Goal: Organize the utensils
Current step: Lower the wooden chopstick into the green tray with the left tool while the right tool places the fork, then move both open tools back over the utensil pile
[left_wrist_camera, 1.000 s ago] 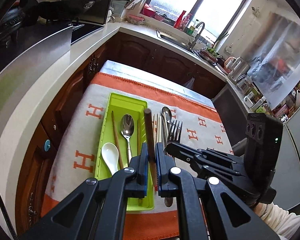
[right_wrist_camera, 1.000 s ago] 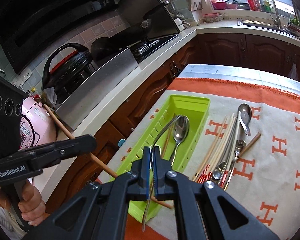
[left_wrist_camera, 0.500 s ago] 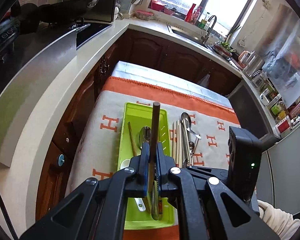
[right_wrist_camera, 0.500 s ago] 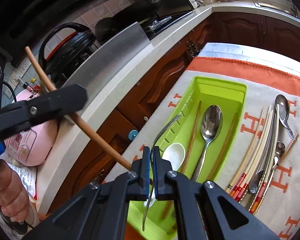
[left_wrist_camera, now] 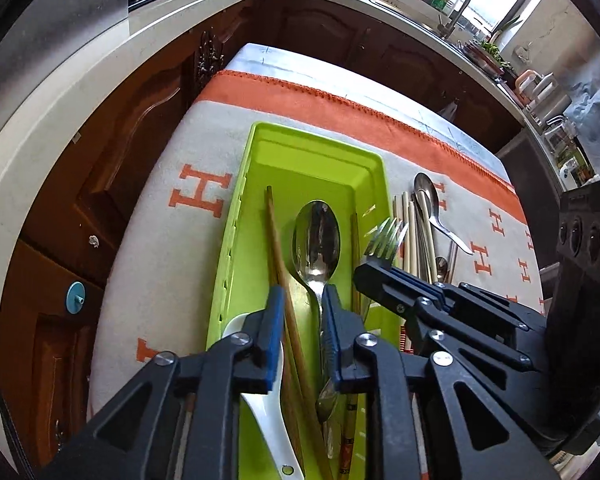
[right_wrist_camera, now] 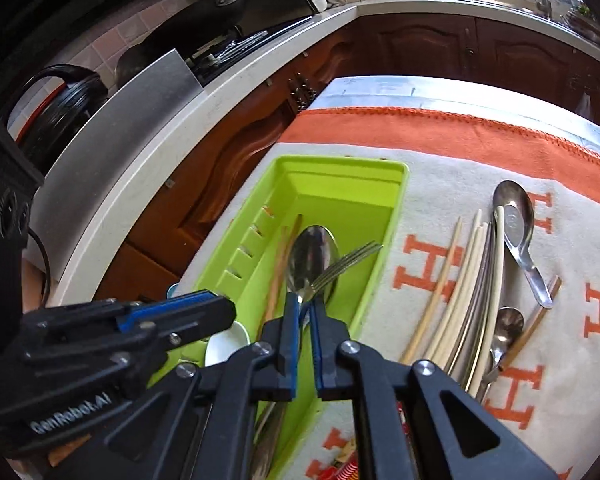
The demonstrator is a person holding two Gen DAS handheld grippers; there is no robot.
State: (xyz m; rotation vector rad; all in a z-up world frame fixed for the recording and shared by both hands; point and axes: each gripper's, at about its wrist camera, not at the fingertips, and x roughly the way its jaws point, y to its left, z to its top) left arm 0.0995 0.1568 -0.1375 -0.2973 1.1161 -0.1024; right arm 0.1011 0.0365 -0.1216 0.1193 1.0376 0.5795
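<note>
Left gripper (left_wrist_camera: 300,300): fingers spread, positioned low over the near half of the lime-green rectangular plastic utensil tray (left_wrist_camera: 374,172). A brown wooden chopstick (left_wrist_camera: 278,248) lies in the gap between the blue pads (left_wrist_camera: 274,336), running from 6 o'clock toward 12 o'clock along the tray floor; the pads do not press on it.

Right gripper (right_wrist_camera: 305,308): fingers drawn close together, pinching the handle of a silver metal fork (right_wrist_camera: 346,262). The fork projects toward 1 o'clock, tines raised above the tray's right wall. In the left wrist view the same fork (left_wrist_camera: 384,238) shows its tines above the tray's right rim, at 2 o'clock from the left gripper.

Tray contents: a large polished steel spoon (left_wrist_camera: 316,240), bowl up, in the middle; the wooden chopstick at its 9 o'clock side; a second brown chopstick (left_wrist_camera: 355,248) along the right wall; a white ceramic soup spoon (left_wrist_camera: 268,420) at the near left corner, partly under the left gripper.

Outside the tray, at 3 o'clock on the grey and orange H-patterned cloth (right_wrist_camera: 432,268): a bundle of cream-coloured chopsticks (right_wrist_camera: 466,280), a short-handled steel soup spoon (right_wrist_camera: 518,220), a smaller steel spoon (right_wrist_camera: 506,326) and a further brown chopstick (right_wrist_camera: 534,328), lying close together and partly overlapping.

The cloth covers a table that stands beside a white kitchen counter (right_wrist_camera: 204,108).
</note>
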